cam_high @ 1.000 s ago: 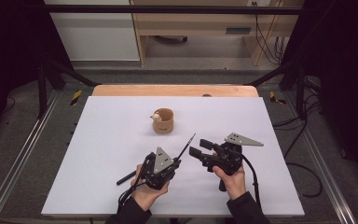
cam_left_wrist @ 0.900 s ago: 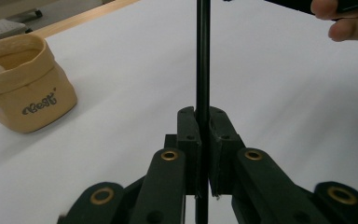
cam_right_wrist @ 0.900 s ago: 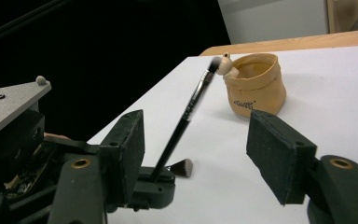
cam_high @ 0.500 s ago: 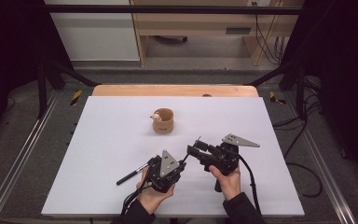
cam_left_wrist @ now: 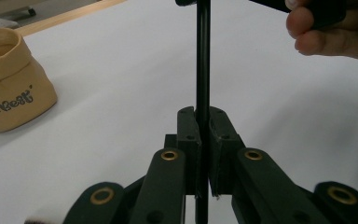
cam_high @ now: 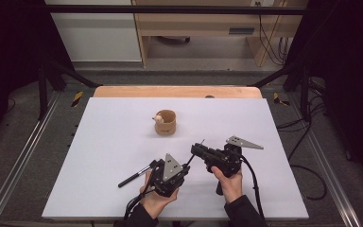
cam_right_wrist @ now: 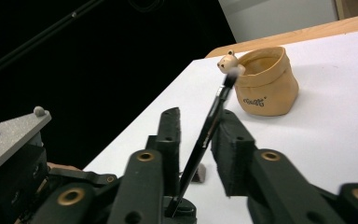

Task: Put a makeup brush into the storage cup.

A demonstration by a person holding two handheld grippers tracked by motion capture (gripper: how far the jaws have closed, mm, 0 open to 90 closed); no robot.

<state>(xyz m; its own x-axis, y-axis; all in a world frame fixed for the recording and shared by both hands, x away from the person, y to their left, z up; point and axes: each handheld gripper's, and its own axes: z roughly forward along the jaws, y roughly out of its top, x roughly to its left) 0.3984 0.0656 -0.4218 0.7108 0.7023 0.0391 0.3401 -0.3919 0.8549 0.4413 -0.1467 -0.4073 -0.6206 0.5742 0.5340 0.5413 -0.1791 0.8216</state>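
A thin black brush (cam_high: 194, 150) rises slantwise from my left gripper (cam_high: 184, 165), whose jaws are shut on its handle (cam_left_wrist: 203, 70). In the left gripper view the pads of that gripper (cam_left_wrist: 204, 119) press the handle from both sides. My right gripper (cam_high: 196, 150) reaches in from the right, and the brush's upper part (cam_right_wrist: 209, 126) stands between its jaws. Those jaws (cam_right_wrist: 198, 123) have just been closing, and a gap still shows beside the left pad. The pale bristle tip (cam_right_wrist: 233, 72) sticks out past the fingertips.
A small tan pouch (cam_high: 165, 124) with a little bear figure on its rim stands mid-table, beyond both grippers (cam_left_wrist: 9, 79) (cam_right_wrist: 265, 84). A second black brush (cam_high: 134, 176) lies flat to the left of my left hand. White table cover (cam_high: 99, 142) spreads all around.
My left gripper has shifted slightly right with the brush. The right gripper's jaws have narrowed around the brush's upper part; that hand stayed put.
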